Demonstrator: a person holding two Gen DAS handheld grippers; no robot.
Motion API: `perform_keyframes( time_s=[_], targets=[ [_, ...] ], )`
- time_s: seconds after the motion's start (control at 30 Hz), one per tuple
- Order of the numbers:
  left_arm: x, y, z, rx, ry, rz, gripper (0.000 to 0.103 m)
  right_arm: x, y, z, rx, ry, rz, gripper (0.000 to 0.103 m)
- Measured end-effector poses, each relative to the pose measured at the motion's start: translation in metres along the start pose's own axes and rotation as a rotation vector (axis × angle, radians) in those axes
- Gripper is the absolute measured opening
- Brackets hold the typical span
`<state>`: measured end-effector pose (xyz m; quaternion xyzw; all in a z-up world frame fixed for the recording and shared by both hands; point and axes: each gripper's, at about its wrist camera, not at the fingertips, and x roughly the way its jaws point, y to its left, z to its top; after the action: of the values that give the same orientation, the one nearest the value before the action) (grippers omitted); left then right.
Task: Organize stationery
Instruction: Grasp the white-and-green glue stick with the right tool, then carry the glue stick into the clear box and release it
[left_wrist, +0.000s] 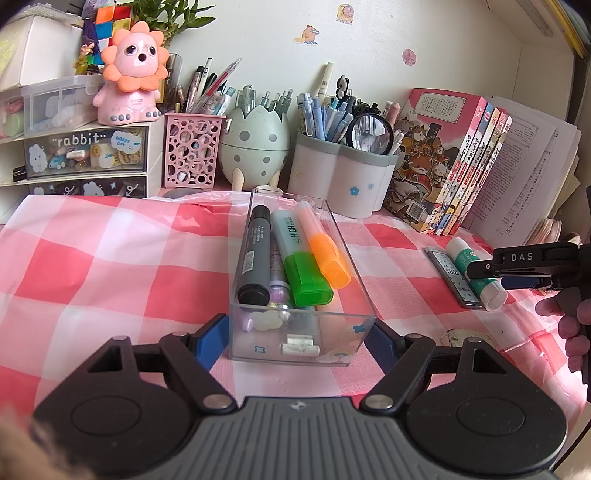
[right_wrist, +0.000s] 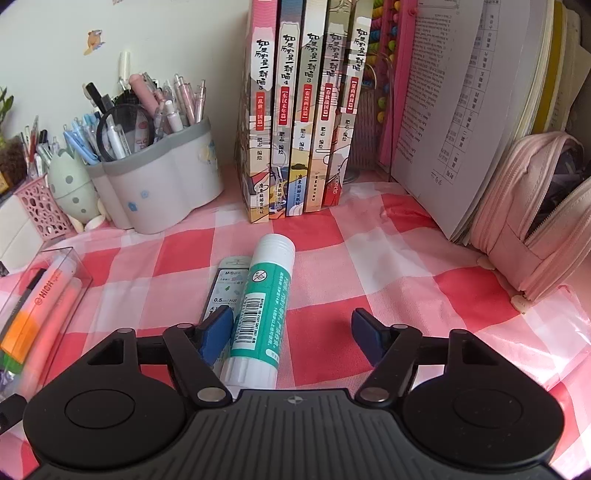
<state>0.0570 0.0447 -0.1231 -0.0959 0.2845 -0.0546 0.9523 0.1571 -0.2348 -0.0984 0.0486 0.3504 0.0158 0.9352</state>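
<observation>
**First onlooker:** The right gripper (right_wrist: 291, 332) stands with its jaws spread around the glue stick (right_wrist: 264, 306), the left pad beside the tube, the right pad well clear, nothing pinched yet. The left gripper (left_wrist: 295, 341) has its blue pads against both side walls of the clear tray (left_wrist: 364, 291), steadying it.

**Second onlooker:** And the glue stick?

**First onlooker:** Lying on the checked cloth (left_wrist: 110, 266), to the right of the tray, well apart from it, touching a flat lead-refill case (right_wrist: 225, 291) on its tray side.

**Second onlooker:** What could spoil it?

**First onlooker:** To my eye, the left pad sits over that case. Close now and it may catch the case with the tube, or shove both. The tube is round too; an uneven squeeze could roll it away from the tray.

**Second onlooker:** Room to move?

**First onlooker:** Open cloth between glue stick and tray. Beyond the tray stand the pen cups (left_wrist: 340, 177), the books (right_wrist: 299, 110) farther right. Inside the tray the markers (left_wrist: 288, 258) fill the far end; only the near end looks free. I'd judge a low carry risks knocking the tray's right wall.
</observation>
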Motion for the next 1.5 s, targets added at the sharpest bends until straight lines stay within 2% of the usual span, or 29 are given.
perform_keyframes(
  time_s=[0.23,0.3,0.53,0.6,1.03,1.37,1.5],
  targets=[
    [0.000,0.000,0.000,0.000,0.000,0.000,0.052,0.001,-0.002,0.007,0.010,0.008,0.015,0.063],
    [0.000,0.000,0.000,0.000,0.000,0.000,0.052,0.005,-0.001,0.010,0.015,0.022,0.025,0.054],
    [0.000,0.000,0.000,0.000,0.000,0.000,0.052,0.016,0.000,0.015,0.050,0.044,0.059,0.041],
    [0.000,0.000,0.000,0.000,0.000,0.000,0.052,0.017,-0.001,0.016,0.062,0.049,0.068,0.031],
    [0.000,0.000,0.000,0.000,0.000,0.000,0.052,0.012,-0.005,0.014,0.140,0.065,0.093,0.030],
    [0.000,0.000,0.000,0.000,0.000,0.000,0.052,-0.001,0.002,0.018,0.197,0.061,0.161,0.030],
    [0.000,0.000,0.000,0.000,0.000,-0.001,0.052,-0.004,0.012,0.020,0.219,0.073,0.215,0.030]
  ],
)
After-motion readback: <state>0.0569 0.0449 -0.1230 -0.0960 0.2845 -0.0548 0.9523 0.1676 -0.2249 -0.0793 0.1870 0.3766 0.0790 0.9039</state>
